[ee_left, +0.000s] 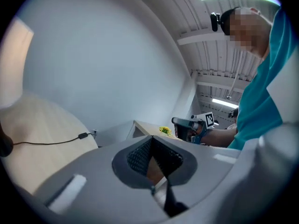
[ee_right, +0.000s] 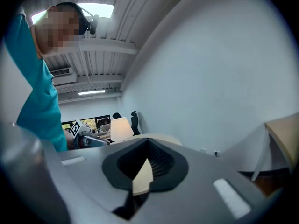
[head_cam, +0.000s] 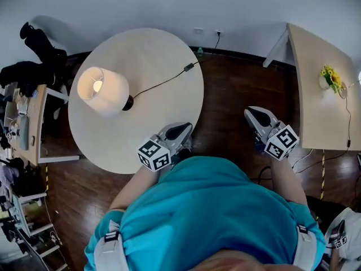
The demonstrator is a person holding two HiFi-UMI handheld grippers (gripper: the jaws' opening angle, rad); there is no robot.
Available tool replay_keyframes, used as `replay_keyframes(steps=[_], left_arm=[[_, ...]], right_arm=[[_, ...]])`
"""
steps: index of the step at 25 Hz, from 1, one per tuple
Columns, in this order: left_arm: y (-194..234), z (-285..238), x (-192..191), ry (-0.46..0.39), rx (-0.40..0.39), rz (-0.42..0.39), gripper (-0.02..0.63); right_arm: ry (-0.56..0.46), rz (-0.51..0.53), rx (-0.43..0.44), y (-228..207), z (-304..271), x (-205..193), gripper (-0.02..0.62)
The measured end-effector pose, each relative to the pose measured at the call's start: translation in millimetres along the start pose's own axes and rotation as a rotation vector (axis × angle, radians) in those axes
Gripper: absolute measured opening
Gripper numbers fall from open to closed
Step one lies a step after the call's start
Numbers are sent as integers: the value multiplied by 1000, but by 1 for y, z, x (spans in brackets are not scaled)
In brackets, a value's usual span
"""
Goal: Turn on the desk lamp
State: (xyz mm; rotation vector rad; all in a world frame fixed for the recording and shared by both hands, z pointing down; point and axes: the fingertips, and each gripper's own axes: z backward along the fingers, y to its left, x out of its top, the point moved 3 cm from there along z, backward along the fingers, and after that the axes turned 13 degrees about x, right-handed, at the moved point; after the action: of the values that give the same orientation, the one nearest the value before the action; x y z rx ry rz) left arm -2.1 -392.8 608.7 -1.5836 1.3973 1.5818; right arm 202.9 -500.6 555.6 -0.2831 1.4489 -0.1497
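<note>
Desk lamp (head_cam: 104, 90) glows with its shade lit, so the task looks done. That is probably why both grippers sit close to the person's teal-shirted torso, not reaching for anything. The lamp stands on the left part of the round table (head_cam: 169, 49). Its cord (head_cam: 161, 84) runs right across the top to an inline switch (head_cam: 189, 67) near the table's far edge. Left gripper (head_cam: 181, 131): jaws together, nothing between them, tip over the table's near edge, lamp well apart up-left of it. Right gripper (head_cam: 256, 116): jaws closed, empty, over dark floor between the round table and the side desk (head_cam: 316, 123), farther from the lamp. The switch is nearer the left gripper.
</note>
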Motion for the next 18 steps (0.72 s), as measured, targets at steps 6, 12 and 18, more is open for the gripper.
replay_keyframes(steps=[6, 12, 18], left_arm=[[-92, 35, -19, -13, -32, -45, 20], [-105, 143, -12, -97, -77, -81, 20], [-67, 290, -34, -129, -116, -134, 20]], right_arm=[[-72, -37, -33, 73, 105, -33, 2], [-78, 27, -51, 191, 96, -46, 2], [-93, 51, -105, 314, 28, -90, 2]])
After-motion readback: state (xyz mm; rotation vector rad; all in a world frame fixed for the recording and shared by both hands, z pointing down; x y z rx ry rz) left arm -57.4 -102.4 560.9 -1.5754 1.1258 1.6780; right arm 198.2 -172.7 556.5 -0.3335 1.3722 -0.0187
